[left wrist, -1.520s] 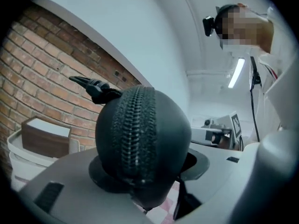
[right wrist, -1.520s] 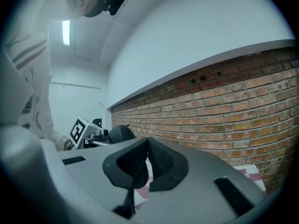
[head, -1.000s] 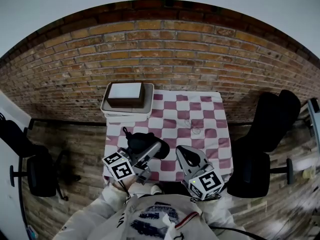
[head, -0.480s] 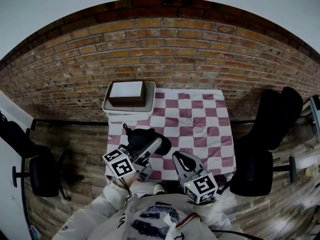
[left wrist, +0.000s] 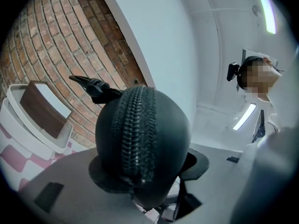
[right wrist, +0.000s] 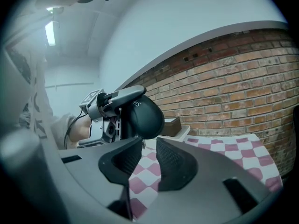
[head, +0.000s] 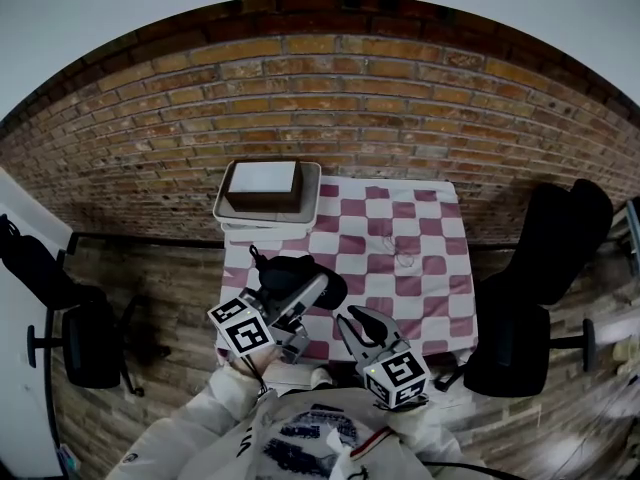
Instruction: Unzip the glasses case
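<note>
**Q:** Item one, the glasses case?

**A:** It's clamped in my left gripper and raised off the checked cloth. The zip runs straight up ahead of the jaws. I judge it's held that way to steady it for pulling. The teeth look meshed.

**Q:** Right gripper?

**A:** The jaws have just been opening. The gap is narrow, with nothing between them. The case is just ahead, up-left.

**Q:** Containers?

**A:** A white tray beyond my left gripper bears a brown, white-topped box. I can't see what's inside.

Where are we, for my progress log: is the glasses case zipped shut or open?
Shut where visible: the zipper runs meshed over the near end of the glasses case in the left gripper view; the rest is hidden.
</note>
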`<move>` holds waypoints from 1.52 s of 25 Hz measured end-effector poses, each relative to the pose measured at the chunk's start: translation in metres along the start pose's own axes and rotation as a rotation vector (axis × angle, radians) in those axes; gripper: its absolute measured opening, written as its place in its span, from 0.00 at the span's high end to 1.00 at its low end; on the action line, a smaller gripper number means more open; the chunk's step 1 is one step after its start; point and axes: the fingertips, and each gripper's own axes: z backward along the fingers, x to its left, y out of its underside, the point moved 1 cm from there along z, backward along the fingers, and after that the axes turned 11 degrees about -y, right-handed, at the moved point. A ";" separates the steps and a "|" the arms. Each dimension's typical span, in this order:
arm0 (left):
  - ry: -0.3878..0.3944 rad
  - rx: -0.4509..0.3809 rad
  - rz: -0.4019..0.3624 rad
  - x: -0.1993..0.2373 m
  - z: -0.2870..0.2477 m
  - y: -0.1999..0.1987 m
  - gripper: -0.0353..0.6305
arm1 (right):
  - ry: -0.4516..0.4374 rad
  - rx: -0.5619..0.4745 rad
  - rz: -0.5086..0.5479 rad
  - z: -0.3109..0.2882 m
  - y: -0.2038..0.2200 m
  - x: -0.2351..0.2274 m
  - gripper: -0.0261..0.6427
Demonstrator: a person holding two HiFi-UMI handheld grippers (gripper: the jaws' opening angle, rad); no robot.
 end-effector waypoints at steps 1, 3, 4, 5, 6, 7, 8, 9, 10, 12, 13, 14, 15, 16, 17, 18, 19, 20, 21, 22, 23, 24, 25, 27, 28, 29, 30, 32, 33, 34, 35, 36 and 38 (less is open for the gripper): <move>-0.002 -0.002 0.000 0.000 0.000 -0.001 0.56 | -0.008 0.003 -0.005 -0.002 0.001 0.001 0.83; -0.004 -0.006 0.001 0.001 0.000 -0.002 0.56 | -0.015 0.009 -0.008 -0.006 0.002 0.002 0.83; -0.005 -0.007 0.001 0.002 0.000 -0.003 0.56 | -0.016 0.015 -0.008 -0.008 0.003 0.003 0.83; -0.005 -0.008 0.001 0.002 -0.001 -0.003 0.56 | -0.018 0.022 -0.007 -0.010 0.003 0.004 0.83; -0.005 -0.008 0.002 0.002 -0.001 -0.003 0.56 | -0.021 0.026 -0.007 -0.012 0.004 0.005 0.83; -0.005 -0.009 0.002 0.001 -0.001 -0.003 0.56 | -0.025 0.028 -0.008 -0.013 0.004 0.006 0.83; -0.004 -0.009 0.002 0.001 -0.002 -0.003 0.56 | -0.028 0.030 -0.009 -0.015 0.005 0.007 0.83; -0.003 -0.008 0.002 0.000 -0.002 -0.003 0.56 | -0.029 0.032 -0.008 -0.016 0.005 0.007 0.83; -0.001 -0.008 0.001 0.000 -0.003 -0.003 0.56 | -0.027 0.035 -0.005 -0.018 0.005 0.008 0.83; 0.002 -0.007 0.003 -0.001 -0.004 -0.003 0.56 | -0.022 0.038 -0.001 -0.020 0.006 0.008 0.83; 0.005 -0.006 0.006 -0.002 -0.005 -0.002 0.56 | -0.020 0.039 -0.003 -0.021 0.006 0.007 0.83; 0.007 -0.005 0.010 -0.002 -0.006 -0.002 0.56 | -0.020 0.040 -0.005 -0.021 0.007 0.006 0.83; 0.008 -0.004 0.014 -0.002 -0.007 -0.002 0.56 | -0.019 0.040 -0.006 -0.022 0.008 0.005 0.83; 0.009 -0.003 0.017 -0.002 -0.008 -0.002 0.56 | -0.018 0.039 -0.008 -0.022 0.008 0.004 0.83; 0.010 -0.002 0.018 -0.002 -0.009 -0.001 0.56 | -0.014 0.038 -0.009 -0.022 0.008 0.003 0.83; 0.011 -0.001 0.018 -0.003 -0.010 -0.001 0.56 | -0.010 0.037 -0.010 -0.022 0.008 0.002 0.83; 0.013 -0.001 0.017 -0.003 -0.011 -0.001 0.56 | -0.008 0.036 -0.010 -0.022 0.008 0.002 0.83; 0.014 0.000 0.016 -0.003 -0.011 -0.001 0.56 | -0.006 0.034 -0.010 -0.023 0.008 0.001 0.83; 0.014 0.001 0.015 -0.003 -0.012 -0.001 0.56 | -0.006 0.033 -0.010 -0.023 0.008 0.001 0.83; 0.014 0.002 0.015 -0.002 -0.012 0.000 0.56 | -0.005 0.033 -0.011 -0.023 0.008 0.000 0.83; 0.014 0.003 0.016 -0.002 -0.013 0.000 0.56 | -0.004 0.033 -0.011 -0.024 0.009 0.000 0.83; 0.014 0.004 0.016 -0.002 -0.013 0.000 0.56 | -0.003 0.034 -0.011 -0.024 0.009 -0.001 0.84; 0.013 0.005 0.016 -0.001 -0.014 0.000 0.56 | -0.003 0.033 -0.011 -0.025 0.008 -0.002 0.84; 0.012 0.007 0.017 -0.001 -0.014 0.001 0.56 | -0.005 0.031 -0.009 -0.026 0.008 -0.002 0.86; 0.011 0.008 0.018 0.000 -0.014 0.001 0.56 | -0.007 0.030 -0.008 -0.027 0.009 -0.003 0.86; 0.010 0.008 0.018 0.000 -0.014 0.001 0.56 | -0.008 0.031 -0.007 -0.028 0.009 -0.003 0.86; 0.009 0.007 0.018 0.000 -0.013 0.000 0.56 | -0.008 0.032 -0.007 -0.029 0.009 -0.002 0.87; 0.008 0.005 0.017 0.001 -0.013 -0.001 0.56 | -0.009 0.034 -0.007 -0.030 0.008 -0.002 0.88; 0.007 0.005 0.016 0.002 -0.012 -0.001 0.56 | -0.010 0.033 -0.007 -0.030 0.008 -0.002 0.88; 0.008 0.005 0.015 0.002 -0.012 -0.002 0.56 | -0.011 0.032 -0.006 -0.031 0.008 -0.001 0.89; 0.009 0.006 0.015 0.002 -0.011 -0.002 0.56 | -0.012 0.030 -0.006 -0.031 0.008 -0.001 0.89; 0.010 0.005 0.014 0.002 -0.011 -0.002 0.56 | -0.013 0.029 -0.006 -0.032 0.008 -0.001 0.90; 0.011 0.004 0.014 0.003 -0.010 -0.002 0.56 | -0.014 0.027 -0.007 -0.032 0.009 -0.001 0.91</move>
